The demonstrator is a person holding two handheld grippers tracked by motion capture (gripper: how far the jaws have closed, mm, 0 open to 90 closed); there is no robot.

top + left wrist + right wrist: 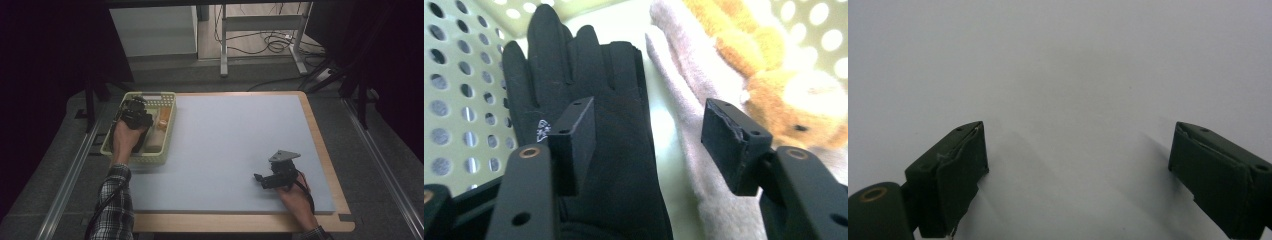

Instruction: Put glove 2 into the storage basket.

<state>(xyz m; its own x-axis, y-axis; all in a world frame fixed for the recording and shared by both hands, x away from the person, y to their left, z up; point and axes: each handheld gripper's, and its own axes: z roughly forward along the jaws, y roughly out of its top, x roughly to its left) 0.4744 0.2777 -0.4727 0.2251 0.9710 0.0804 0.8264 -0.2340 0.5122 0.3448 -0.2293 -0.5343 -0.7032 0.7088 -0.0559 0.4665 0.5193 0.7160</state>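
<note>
My left gripper [651,137] hangs inside the pale green perforated basket [167,131], just above a black glove [599,75] that lies flat on the basket floor. Its jaws stand apart and the pads do not press on the glove. Beside the glove lies a pale pink cloth [684,95], and past it an orange plush toy [774,100]. In the high view the left gripper [134,114] covers the basket's left half. My right gripper [260,180] rests low over the light blue mat [235,140] at the front right, jaws wide apart with nothing between them; in its own view the right gripper [1078,170] faces bare mat [1068,65].
The basket stands at the mat's far left corner. The wooden table edge [320,150] frames the mat on the right and front. Beyond the table are a white cabinet [152,30], metal table legs [224,45] and loose cables [272,42] on the floor.
</note>
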